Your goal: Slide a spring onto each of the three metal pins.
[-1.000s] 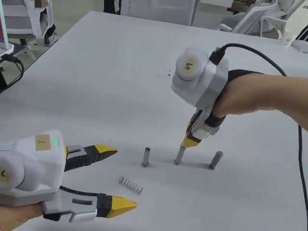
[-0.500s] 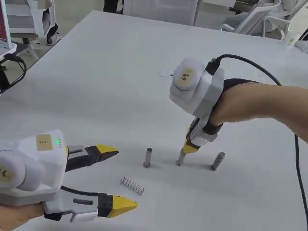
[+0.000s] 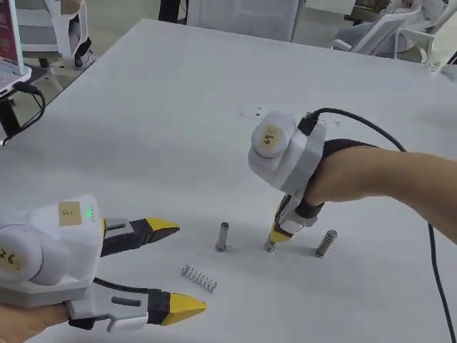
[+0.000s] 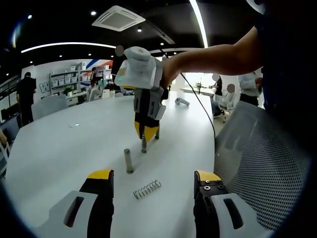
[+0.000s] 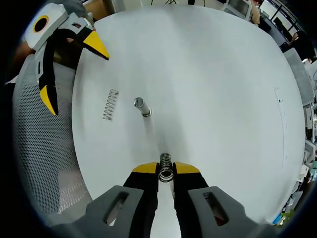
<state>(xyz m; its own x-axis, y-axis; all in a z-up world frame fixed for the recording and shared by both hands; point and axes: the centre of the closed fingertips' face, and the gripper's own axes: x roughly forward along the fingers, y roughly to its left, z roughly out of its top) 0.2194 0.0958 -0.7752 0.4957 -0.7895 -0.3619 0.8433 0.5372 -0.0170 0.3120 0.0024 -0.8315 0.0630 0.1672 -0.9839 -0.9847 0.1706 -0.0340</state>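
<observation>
Nearest, at the lower left of the head view, the left gripper (image 3: 176, 268) hovers over the white table (image 3: 178, 107) with its jaws spread wide and nothing between them. Just beyond its yellow tips a loose spring (image 3: 198, 279) lies flat. It looks like a light coil of thin wire, apt to roll on so smooth a top and to squash or flick away under a hard pinch. I would take it gently across the coils near one end, leaving the other end open for a pin top. Past it stands the bare pin (image 3: 222, 237), upright and stiff, unlikely to give when a spring is pressed down it. Further right the right gripper (image 3: 280, 234) points steeply down with its jaws closed on the held spring (image 5: 165, 173), which sits over the middle pin (image 3: 269, 246). How far down that pin the coil has gone I cannot tell, since the yellow tips cover most of it (the right gripper view looks straight down the coil's bore, which doesn't help). At the right end of the row a fitted spring (image 3: 327, 241) sheathes the third pin (image 3: 320, 252), so little of the metal beneath can be made out.
</observation>
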